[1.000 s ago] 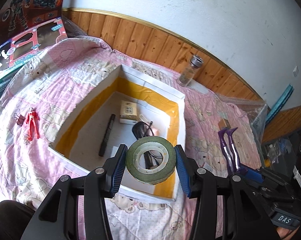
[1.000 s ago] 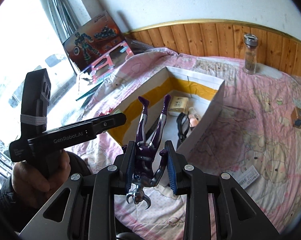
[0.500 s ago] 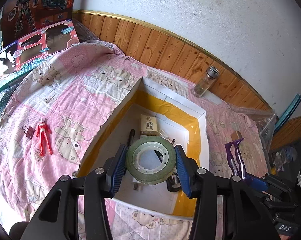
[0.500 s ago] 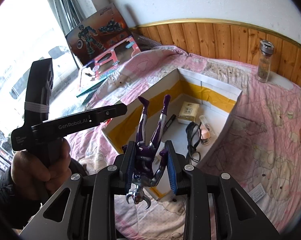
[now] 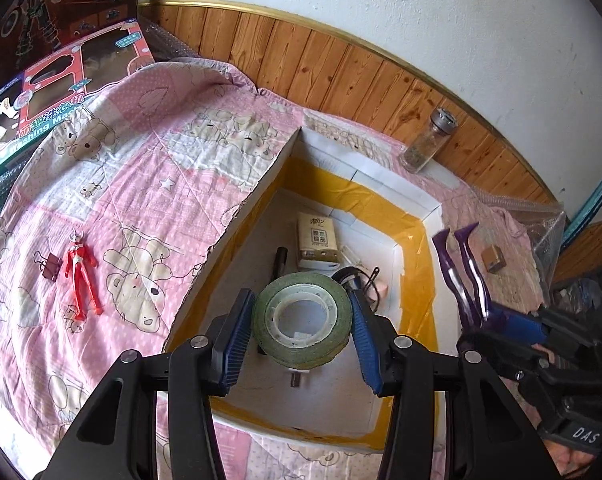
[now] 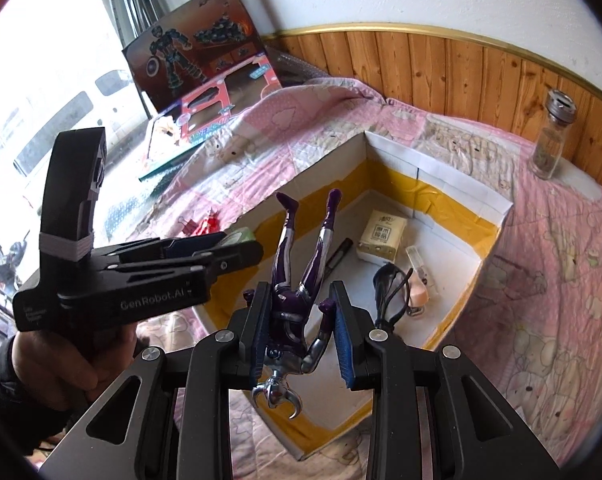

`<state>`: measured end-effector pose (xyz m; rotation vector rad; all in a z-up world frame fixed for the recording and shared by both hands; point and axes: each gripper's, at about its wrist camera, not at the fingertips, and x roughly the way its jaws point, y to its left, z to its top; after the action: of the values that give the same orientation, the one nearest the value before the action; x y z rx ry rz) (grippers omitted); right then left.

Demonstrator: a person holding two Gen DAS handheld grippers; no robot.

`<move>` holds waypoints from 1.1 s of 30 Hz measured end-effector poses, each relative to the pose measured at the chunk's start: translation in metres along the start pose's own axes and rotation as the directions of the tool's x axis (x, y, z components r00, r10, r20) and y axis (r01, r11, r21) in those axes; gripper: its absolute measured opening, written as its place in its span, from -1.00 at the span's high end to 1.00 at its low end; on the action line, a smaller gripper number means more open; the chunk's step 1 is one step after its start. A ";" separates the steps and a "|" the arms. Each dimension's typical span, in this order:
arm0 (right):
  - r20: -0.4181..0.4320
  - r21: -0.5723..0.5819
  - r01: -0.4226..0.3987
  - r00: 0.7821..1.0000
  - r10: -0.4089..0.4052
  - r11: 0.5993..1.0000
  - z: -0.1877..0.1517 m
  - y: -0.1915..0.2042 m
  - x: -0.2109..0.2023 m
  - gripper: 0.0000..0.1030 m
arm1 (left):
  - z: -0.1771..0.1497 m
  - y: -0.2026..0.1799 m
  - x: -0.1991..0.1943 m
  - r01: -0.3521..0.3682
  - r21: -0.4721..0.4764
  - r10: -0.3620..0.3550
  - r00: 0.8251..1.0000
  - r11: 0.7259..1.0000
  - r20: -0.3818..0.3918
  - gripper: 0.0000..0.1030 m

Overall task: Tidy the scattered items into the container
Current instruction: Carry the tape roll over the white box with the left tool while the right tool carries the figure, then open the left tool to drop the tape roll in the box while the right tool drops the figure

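Left tool [image 5: 301, 322] clamped on tape roll [image 5: 301, 316], right tool [image 6: 301, 326] on purple figure [image 6: 301, 276], both above box [image 5: 429, 210]. Release best made low, over bare floor.

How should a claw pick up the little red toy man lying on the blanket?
Grip the red figure across its narrow waist, coming straight down from above. It lies flat on the pink blanket, so a side approach would probably snag cloth. Stay off the binder clip beside it.
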<state>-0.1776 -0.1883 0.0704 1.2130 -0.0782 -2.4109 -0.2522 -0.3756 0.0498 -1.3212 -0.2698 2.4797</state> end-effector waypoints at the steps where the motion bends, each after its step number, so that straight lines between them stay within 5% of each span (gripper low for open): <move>1: -0.007 -0.004 0.002 1.000 -0.002 1.000 0.002 -0.001 0.005 0.41 | 0.000 0.000 0.002 -0.010 0.008 0.010 1.000 1.000 -0.003 0.05; 15: -0.125 -0.027 0.022 0.992 -0.025 0.999 0.016 -0.015 0.056 0.41 | -0.005 0.003 0.030 -0.114 0.106 0.121 0.991 0.988 -0.059 0.05; 33: -0.256 -0.036 0.035 0.966 -0.043 0.999 0.033 -0.018 0.106 0.40 | -0.010 0.009 0.044 -0.101 0.118 0.115 0.987 0.988 -0.113 0.05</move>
<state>-0.2647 -0.2198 0.0067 1.5131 0.0625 -2.2562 -0.2690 -0.3682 0.0078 -1.4654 -0.0306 2.4507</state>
